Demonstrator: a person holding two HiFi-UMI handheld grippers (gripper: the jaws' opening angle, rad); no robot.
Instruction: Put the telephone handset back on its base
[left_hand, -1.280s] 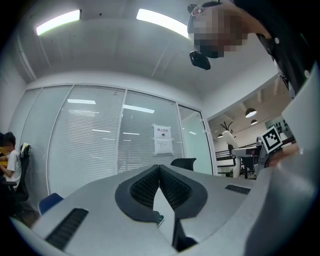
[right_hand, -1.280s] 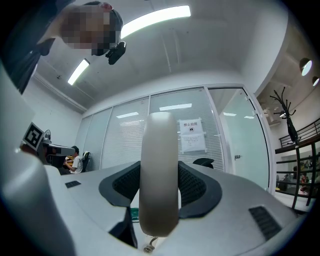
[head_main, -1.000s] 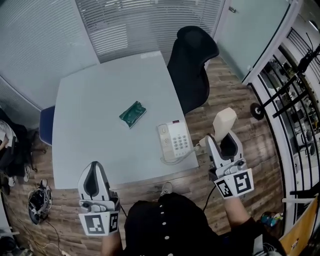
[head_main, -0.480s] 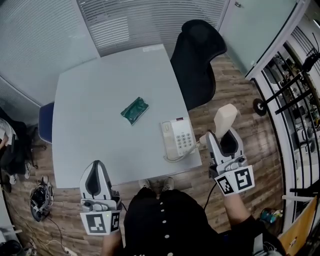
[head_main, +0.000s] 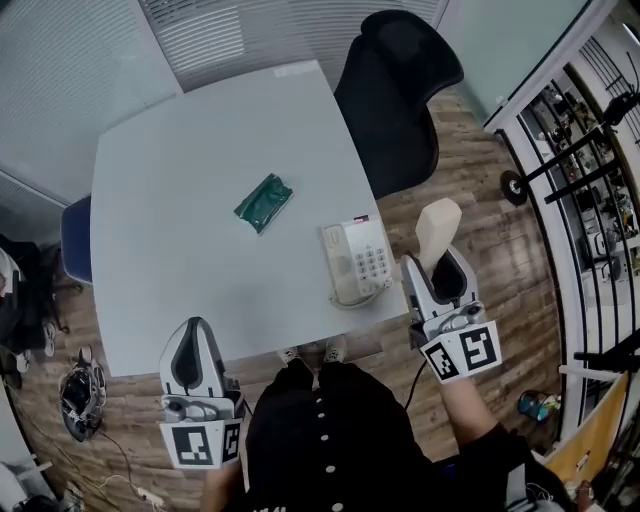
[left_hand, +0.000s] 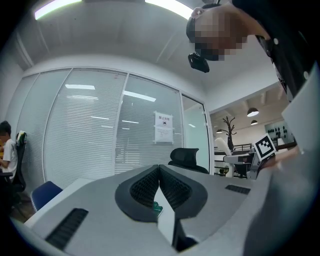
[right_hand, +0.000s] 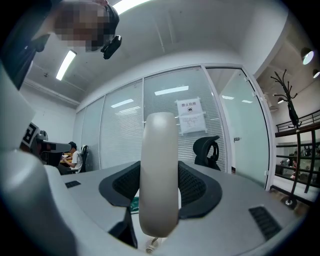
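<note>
While my right gripper (head_main: 436, 266) clamps the handset (head_main: 437, 228) upright, off the table (head_main: 180, 250) edge just right of the base (head_main: 357, 262), its cord (head_main: 348, 299) could drag the base as I swing over, or the smooth shell could twist and seat askew; my left gripper (head_main: 196, 330) has its jaws together, empty.
</note>
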